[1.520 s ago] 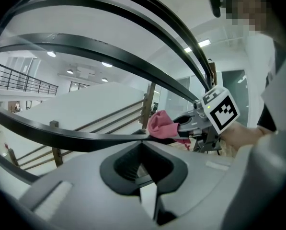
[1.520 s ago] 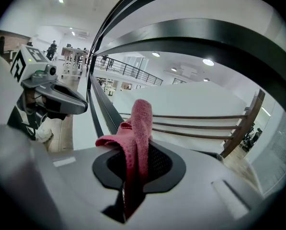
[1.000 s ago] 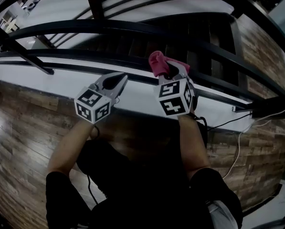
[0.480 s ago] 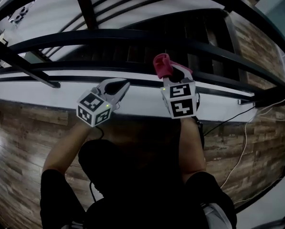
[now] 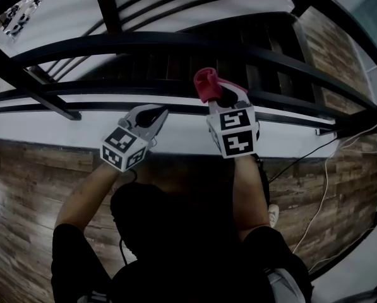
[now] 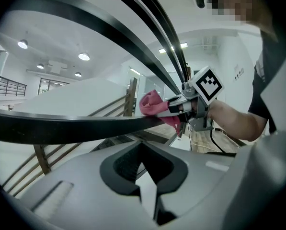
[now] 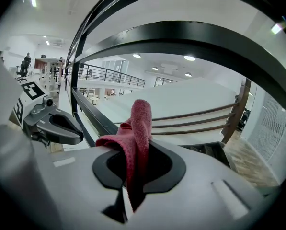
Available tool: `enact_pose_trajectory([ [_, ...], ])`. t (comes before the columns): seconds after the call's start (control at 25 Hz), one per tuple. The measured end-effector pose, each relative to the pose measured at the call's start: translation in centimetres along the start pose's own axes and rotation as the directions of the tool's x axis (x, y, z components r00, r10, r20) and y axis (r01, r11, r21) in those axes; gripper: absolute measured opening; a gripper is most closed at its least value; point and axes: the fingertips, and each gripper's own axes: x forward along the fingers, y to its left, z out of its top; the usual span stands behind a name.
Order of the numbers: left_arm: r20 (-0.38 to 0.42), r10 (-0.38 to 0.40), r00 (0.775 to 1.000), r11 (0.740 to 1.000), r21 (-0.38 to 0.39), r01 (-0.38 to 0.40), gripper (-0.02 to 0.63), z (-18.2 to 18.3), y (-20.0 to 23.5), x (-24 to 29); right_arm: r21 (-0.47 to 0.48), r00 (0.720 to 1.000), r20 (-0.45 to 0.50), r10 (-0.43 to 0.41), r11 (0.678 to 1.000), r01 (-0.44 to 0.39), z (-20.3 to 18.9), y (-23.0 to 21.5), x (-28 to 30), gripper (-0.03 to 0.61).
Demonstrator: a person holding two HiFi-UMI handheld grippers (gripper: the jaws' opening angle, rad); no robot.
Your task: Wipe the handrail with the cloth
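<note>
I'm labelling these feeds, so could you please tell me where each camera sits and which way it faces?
Head view: on the person's head, facing steeply down at the handrail; both forearms, left gripper and right gripper show.
Left gripper view: on the left gripper, facing across the handrail, angled rightward; own shut jaws, right forearm.
Right gripper view: on the right gripper, facing over the handrail; own jaws clamping the cloth.
Shared: each gripper view shows the other gripper.

Wood-plank floor [image 5: 30, 175], recessed ceiling lights [image 6: 84, 56]
</note>
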Motion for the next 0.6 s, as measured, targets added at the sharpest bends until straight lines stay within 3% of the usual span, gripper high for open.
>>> enact_pose_trajectory([
  [0.2,0.026,0.044,0.999,0.998,-0.036,-0.043,-0.002,-0.4,1.9,-1.6,-0.004,0.996,0.044,0.080,0.997,-0.080,1.8,3.7,0.9,0.041],
  [0.6,0.056,0.089,0.994,0.995,-0.060,-0.085,-0.002,-1.8,5.3,-5.4,-0.015,0.989,0.038,0.142,0.990,-0.141,4.3,8.3,2.9,0.041],
])
